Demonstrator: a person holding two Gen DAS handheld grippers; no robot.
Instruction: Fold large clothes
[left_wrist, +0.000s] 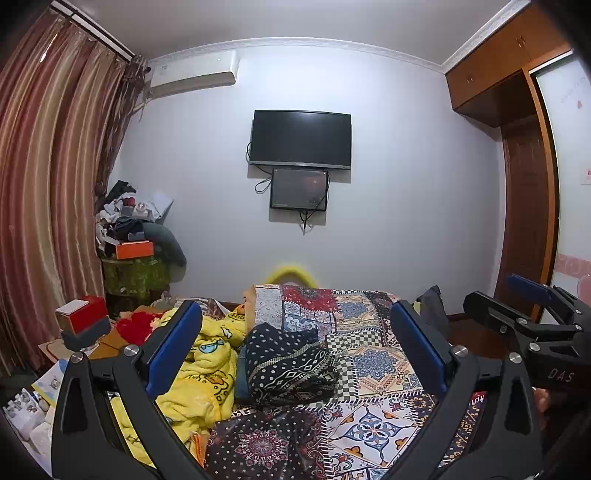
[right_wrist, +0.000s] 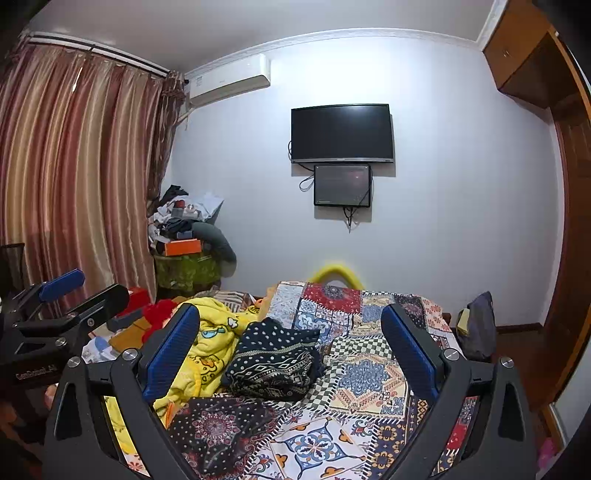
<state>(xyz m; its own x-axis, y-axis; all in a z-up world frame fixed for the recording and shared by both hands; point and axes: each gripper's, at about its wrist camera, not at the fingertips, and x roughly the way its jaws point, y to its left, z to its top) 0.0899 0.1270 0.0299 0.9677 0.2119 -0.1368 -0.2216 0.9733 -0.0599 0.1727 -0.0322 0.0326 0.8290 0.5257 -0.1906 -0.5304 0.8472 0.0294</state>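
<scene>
Both grippers, left (left_wrist: 295, 343) and right (right_wrist: 290, 341), gape empty; grabbing the dark patterned garment (left_wrist: 291, 365) may snag what looks like the bedspread (left_wrist: 373, 354) beneath

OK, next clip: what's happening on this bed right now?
A person holds a two-finger gripper in each hand over a bed with a patchwork cover. The left gripper and right gripper are both wide open and hold nothing. Between their fingers lies a dark patterned garment, bundled up into a compact pile on the cover. A yellow duck-print blanket is rumpled to its left. Neither gripper touches any cloth.
</scene>
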